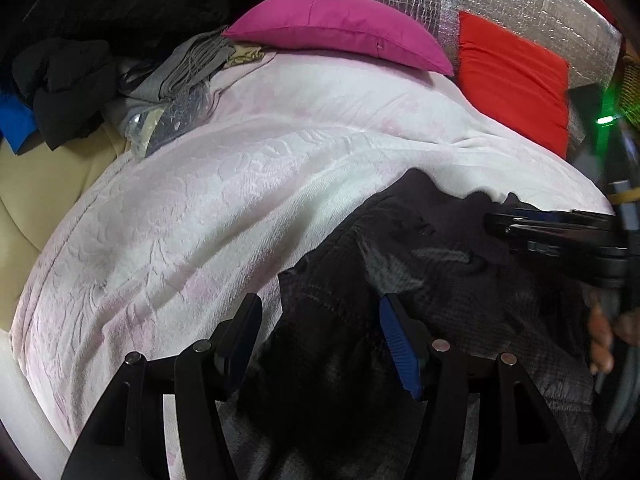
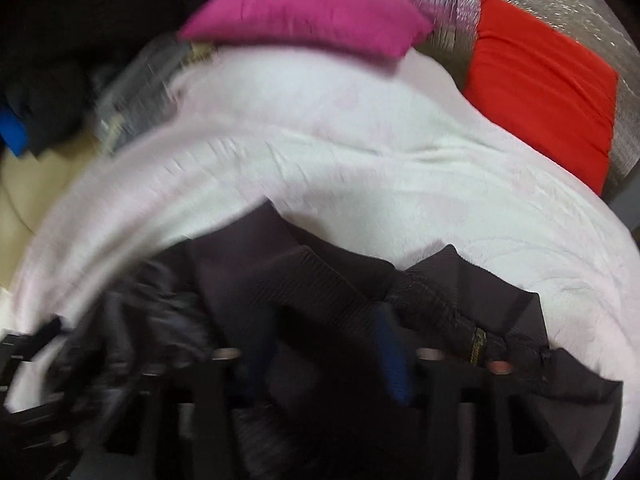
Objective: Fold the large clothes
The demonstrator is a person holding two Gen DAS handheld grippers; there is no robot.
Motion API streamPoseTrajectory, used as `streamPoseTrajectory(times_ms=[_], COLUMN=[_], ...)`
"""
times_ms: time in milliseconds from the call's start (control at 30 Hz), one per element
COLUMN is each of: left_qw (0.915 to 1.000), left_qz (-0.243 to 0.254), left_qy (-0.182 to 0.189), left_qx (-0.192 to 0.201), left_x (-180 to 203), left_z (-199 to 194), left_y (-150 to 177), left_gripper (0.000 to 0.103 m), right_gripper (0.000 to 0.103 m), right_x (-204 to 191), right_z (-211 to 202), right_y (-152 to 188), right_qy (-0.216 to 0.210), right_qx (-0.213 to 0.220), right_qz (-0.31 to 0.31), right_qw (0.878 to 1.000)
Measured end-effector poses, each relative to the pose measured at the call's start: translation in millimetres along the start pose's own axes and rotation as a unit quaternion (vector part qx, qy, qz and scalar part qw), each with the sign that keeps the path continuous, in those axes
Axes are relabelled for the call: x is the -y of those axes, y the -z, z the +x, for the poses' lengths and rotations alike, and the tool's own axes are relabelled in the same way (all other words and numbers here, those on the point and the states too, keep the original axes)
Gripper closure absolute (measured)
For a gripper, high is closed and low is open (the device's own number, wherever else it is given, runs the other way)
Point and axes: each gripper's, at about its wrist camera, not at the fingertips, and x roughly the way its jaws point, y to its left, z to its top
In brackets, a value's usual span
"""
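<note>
Roughly: dark jacket (image 1: 460, 280) bunched at near edge of pale blanket (image 1: 240, 200), long axis running left to right, bulk off to the right. Left gripper (image 1: 320, 332) at jacket's left end, jaws half open, dark cloth lying between blue pads (image 1: 394, 344); can't tell if pressed. Right gripper (image 1: 516, 226) over far right hem, narrow; in its own blurred view (image 2: 324, 356) ribbed cloth between jaws, grip unclear. Looks mid-fold; next move probably carries right end toward left, so right hand nearer the loose bulk.
</note>
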Motion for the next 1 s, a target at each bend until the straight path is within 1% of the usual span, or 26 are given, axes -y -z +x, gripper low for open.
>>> streamPoseTrajectory(times_ms=[33, 67, 100, 167, 233, 300, 367, 400, 433, 467, 567, 633, 667, 733, 800, 833, 1000], left_qw=[1.0000, 0.9999, 0.9999, 0.9998, 0.9998, 0.9997, 0.9995, 0.9993, 0.9992, 0.9990, 0.9984, 0.9981, 0.9980, 0.9978, 0.9975, 0.9974, 0.9968], left_qz=[0.004, 0.007, 0.008, 0.011, 0.011, 0.012, 0.014, 0.015, 0.017, 0.020, 0.028, 0.034, 0.036, 0.037, 0.041, 0.042, 0.053], left_qy=[-0.003, -0.005, -0.005, -0.005, -0.004, -0.004, -0.005, -0.004, -0.003, -0.001, -0.002, -0.001, 0.000, 0.000, 0.000, 0.000, 0.001], left_qx=[0.005, 0.008, 0.010, 0.013, 0.015, 0.019, 0.028, 0.033, 0.037, 0.041, 0.048, 0.052, 0.052, 0.054, 0.057, 0.058, 0.061], left_x=[0, -1, -1, -2, -4, -5, -5, -5, -5, -4, 0, 3, 5, 8, 12, 14, 21], left_z=[-1, -2, -3, -4, -5, -7, -11, -14, -16, -18, -23, -26, -27, -28, -29, -30, -30], left_y=[0, 0, 0, 1, 1, 1, 1, 2, 3, 4, 7, 9, 9, 10, 10, 11, 11], left_gripper=[0.041, 0.041, 0.041, 0.041, 0.041, 0.041, 0.041, 0.041, 0.041, 0.041, 0.041, 0.041, 0.041, 0.041, 0.041, 0.041, 0.041], right_gripper=[0.075, 0.075, 0.075, 0.075, 0.073, 0.073, 0.070, 0.055, 0.027, 0.020, 0.020, 0.022, 0.023, 0.034, 0.036, 0.036, 0.036], right_x=[1, 7, 15, 27, 32, 38, 49, 53, 57, 63, 74, 83, 88, 94, 99, 101, 109], right_z=[5, 8, 12, 14, 7, -8, -29, -37, -47, -59, -80, -85, -83, -73, -56, -50, -41], right_y=[-2, -4, -6, -8, -7, -1, 10, 15, 22, 32, 53, 62, 65, 69, 72, 72, 64], right_qy=[0.022, 0.035, 0.032, 0.018, 0.009, -0.017, -0.045, -0.051, -0.052, -0.046, -0.019, 0.003, 0.009, 0.022, 0.033, 0.038, 0.052], right_qx=[0.000, -0.003, -0.008, -0.014, -0.010, -0.001, 0.009, 0.015, 0.020, 0.030, 0.053, 0.044, 0.034, 0.010, -0.018, -0.021, -0.014], right_qz=[0.000, 0.016, 0.036, 0.073, 0.088, 0.114, 0.142, 0.150, 0.155, 0.160, 0.157, 0.156, 0.159, 0.163, 0.171, 0.175, 0.197], right_qw=[1.000, 0.999, 0.999, 0.997, 0.996, 0.993, 0.989, 0.987, 0.986, 0.986, 0.986, 0.987, 0.987, 0.986, 0.985, 0.984, 0.979])
